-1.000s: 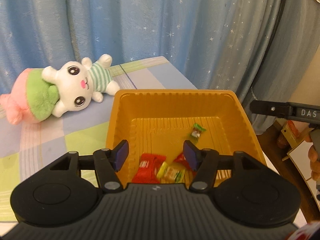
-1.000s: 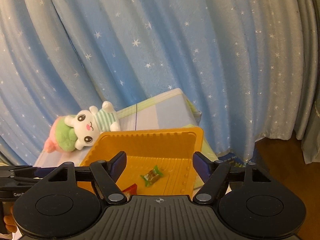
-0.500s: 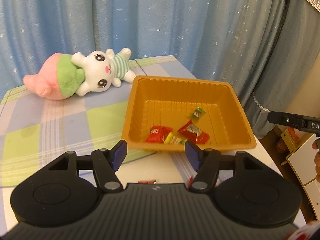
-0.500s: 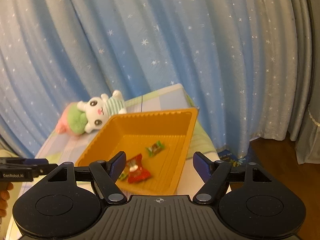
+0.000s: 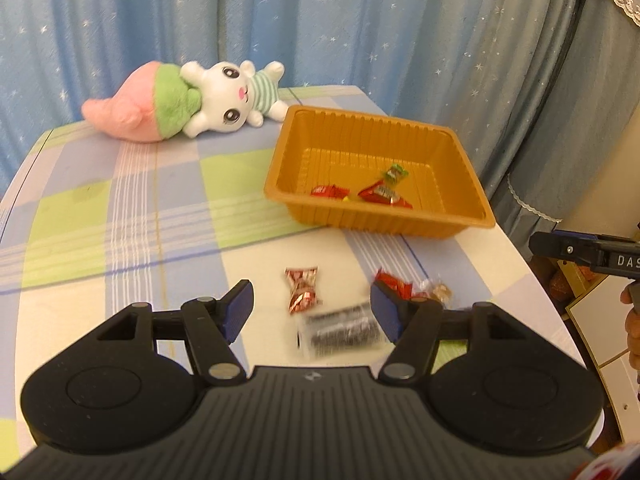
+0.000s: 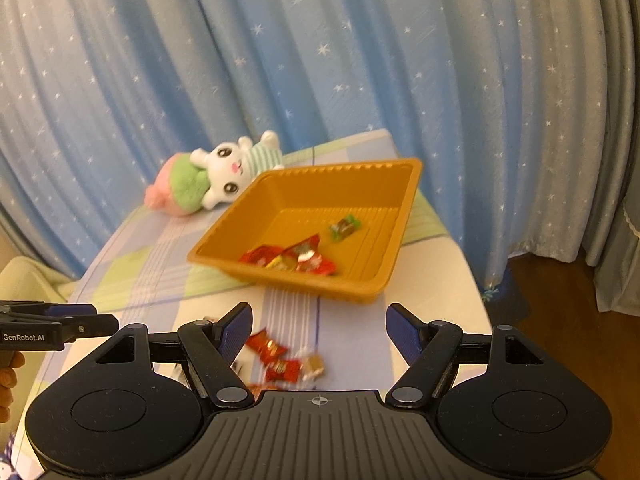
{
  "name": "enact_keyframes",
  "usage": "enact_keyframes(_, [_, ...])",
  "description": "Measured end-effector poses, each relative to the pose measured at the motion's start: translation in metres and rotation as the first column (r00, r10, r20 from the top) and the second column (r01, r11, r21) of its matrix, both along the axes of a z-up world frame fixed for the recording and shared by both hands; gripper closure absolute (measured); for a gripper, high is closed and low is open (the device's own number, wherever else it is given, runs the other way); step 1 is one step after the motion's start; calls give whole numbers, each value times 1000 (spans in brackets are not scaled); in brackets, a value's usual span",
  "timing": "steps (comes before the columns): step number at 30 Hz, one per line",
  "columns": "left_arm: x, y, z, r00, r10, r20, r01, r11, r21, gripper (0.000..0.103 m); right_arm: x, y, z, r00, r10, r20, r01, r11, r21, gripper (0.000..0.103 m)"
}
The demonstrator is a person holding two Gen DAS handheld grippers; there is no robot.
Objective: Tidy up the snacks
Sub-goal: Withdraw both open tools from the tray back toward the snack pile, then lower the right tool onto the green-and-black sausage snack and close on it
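An orange tray (image 5: 468, 168) (image 6: 404, 220) sits on the table and holds several wrapped candies (image 5: 384, 194) (image 6: 304, 258). Loose snacks lie on the table in front of it: a red-brown candy (image 5: 302, 290), a dark packet (image 5: 340, 330), a red wrapper (image 5: 394, 282) and a clear-wrapped sweet (image 5: 436, 290). My left gripper (image 5: 310, 312) is open and empty above them. My right gripper (image 6: 320, 330) is open and empty, over red candies (image 6: 276, 356) near the table's front.
A plush bunny (image 5: 192, 98) (image 6: 208, 174) lies at the back of the checked tablecloth (image 5: 120, 200). Blue star curtains (image 6: 320, 60) hang behind. The table edge drops off to a wooden floor (image 6: 552, 344) on the right.
Both grippers have pulled back and up from the tray. The loose snacks at the table's front have come into view. Both jaws stay open.
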State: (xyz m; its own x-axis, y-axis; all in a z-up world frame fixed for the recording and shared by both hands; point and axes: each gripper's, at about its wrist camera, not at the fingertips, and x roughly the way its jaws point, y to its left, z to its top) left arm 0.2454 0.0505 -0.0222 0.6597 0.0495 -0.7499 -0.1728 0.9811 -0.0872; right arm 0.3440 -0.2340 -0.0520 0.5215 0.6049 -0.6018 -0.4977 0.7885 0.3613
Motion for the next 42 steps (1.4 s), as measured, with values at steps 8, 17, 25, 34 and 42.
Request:
enact_keyframes(8, [-34, -5, -6, 1000, 18, -14, -18, 1000, 5, 40, -29, 6, -9, 999, 43, -23, -44, 999, -30, 29])
enact_keyframes(17, [-58, -7, -17, 999, 27, -41, -27, 1000, 0, 40, -50, 14, -23, 995, 82, -47, -85, 995, -60, 29])
enact_keyframes(25, [-68, -9, -25, 997, 30, -68, -31, 999, -12, 39, -60, 25, -35, 991, 125, -43, -128, 988, -90, 29])
enact_keyframes(34, [-69, -11, -30, 996, 34, -87, -36, 999, -15, 37, -58, 36, -50, 984, 167, -64, -174, 977, -123, 29])
enact_keyframes(42, [-68, -7, -35, 992, 62, -105, -65, 998, -20, 37, -47, 46, -57, 971, 237, -38, -240, 956, -167, 30])
